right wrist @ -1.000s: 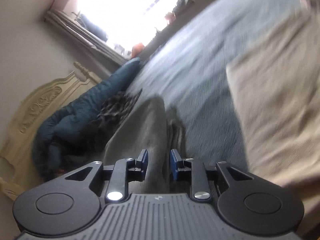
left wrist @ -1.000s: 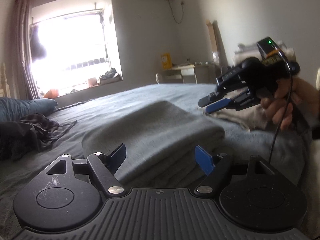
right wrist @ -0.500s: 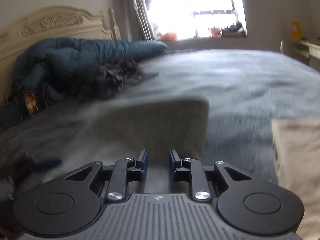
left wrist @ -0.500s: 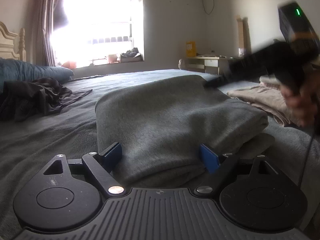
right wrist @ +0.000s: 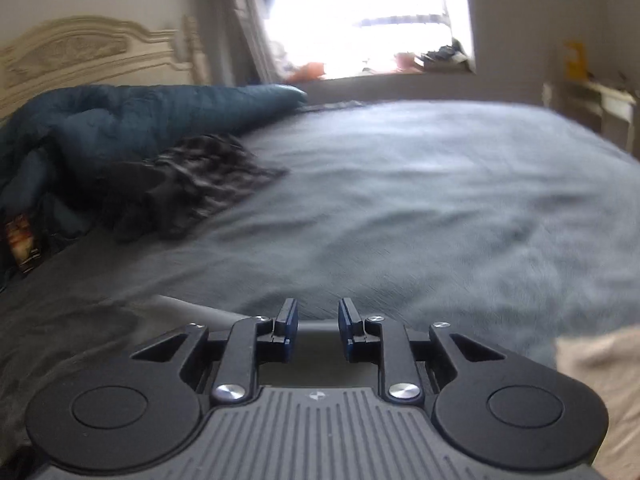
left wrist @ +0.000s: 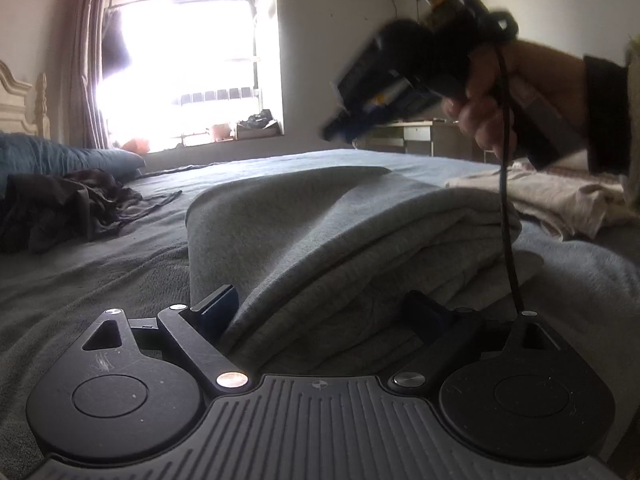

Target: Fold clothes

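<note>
A folded grey garment [left wrist: 320,232] lies on the grey bedspread [left wrist: 80,280] in the left wrist view. My left gripper [left wrist: 324,308] is open wide, its fingers either side of the garment's near edge, low on the bed. My right gripper shows blurred in the air above the garment [left wrist: 376,92], held in a hand. In the right wrist view my right gripper [right wrist: 318,320] has its jaws slightly apart and empty, with only a strip of the grey garment [right wrist: 192,306] below it.
A beige folded garment [left wrist: 560,196] lies at the right, also at the right wrist view's edge [right wrist: 600,380]. A dark crumpled garment [right wrist: 188,184] and a teal quilt [right wrist: 120,120] lie near the headboard [right wrist: 88,52]. A desk [left wrist: 416,136] stands by the far wall.
My right gripper has lifted off the grey garment and now points across the bed. My left gripper has pushed further around the garment's near edge.
</note>
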Available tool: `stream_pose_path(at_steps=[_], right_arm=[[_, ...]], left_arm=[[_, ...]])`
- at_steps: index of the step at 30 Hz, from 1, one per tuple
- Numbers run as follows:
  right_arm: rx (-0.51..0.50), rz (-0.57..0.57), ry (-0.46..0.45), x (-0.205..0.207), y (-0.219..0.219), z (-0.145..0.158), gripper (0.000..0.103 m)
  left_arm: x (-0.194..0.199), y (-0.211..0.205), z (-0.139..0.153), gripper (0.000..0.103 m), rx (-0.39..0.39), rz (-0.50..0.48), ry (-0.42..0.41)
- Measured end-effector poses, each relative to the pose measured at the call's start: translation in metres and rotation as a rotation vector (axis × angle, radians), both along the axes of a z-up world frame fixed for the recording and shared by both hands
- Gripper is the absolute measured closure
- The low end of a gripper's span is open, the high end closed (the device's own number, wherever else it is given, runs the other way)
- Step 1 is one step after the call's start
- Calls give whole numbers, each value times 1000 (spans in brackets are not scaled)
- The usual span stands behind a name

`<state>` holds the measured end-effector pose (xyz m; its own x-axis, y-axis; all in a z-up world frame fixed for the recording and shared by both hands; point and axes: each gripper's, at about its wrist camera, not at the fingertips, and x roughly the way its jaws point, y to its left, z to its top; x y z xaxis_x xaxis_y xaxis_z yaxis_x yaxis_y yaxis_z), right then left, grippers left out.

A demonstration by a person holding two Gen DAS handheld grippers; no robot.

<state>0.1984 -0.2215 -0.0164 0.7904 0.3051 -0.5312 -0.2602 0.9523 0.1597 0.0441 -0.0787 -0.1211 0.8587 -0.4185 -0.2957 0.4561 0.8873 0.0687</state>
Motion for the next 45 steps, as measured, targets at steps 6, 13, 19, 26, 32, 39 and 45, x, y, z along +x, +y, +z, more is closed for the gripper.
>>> stream_pose_path(at_steps=[6, 13, 19, 26, 32, 39, 45], right_arm=[[-53, 289, 115, 44, 90, -12, 77], [-38, 118, 190, 79, 88, -33, 76], [-42, -7, 103, 27, 15, 2, 74], [42, -293, 183, -20, -75, -28, 71], [135, -151, -26, -107, -52, -5, 71], [137, -170, 52, -140, -38, -65, 63], [182, -154, -93, -174, -39, -38, 63]], left_arm=[[0, 0, -1, 12, 9, 2, -5], [1, 7, -1, 12, -39, -3, 10], [1, 10, 0, 12, -66, -10, 13], [-3, 28, 14, 13, -126, 1, 13], [-3, 41, 37, 13, -175, -31, -4], [-4, 15, 10, 16, -1, -47, 67], [-18, 20, 37, 15, -80, -91, 36]])
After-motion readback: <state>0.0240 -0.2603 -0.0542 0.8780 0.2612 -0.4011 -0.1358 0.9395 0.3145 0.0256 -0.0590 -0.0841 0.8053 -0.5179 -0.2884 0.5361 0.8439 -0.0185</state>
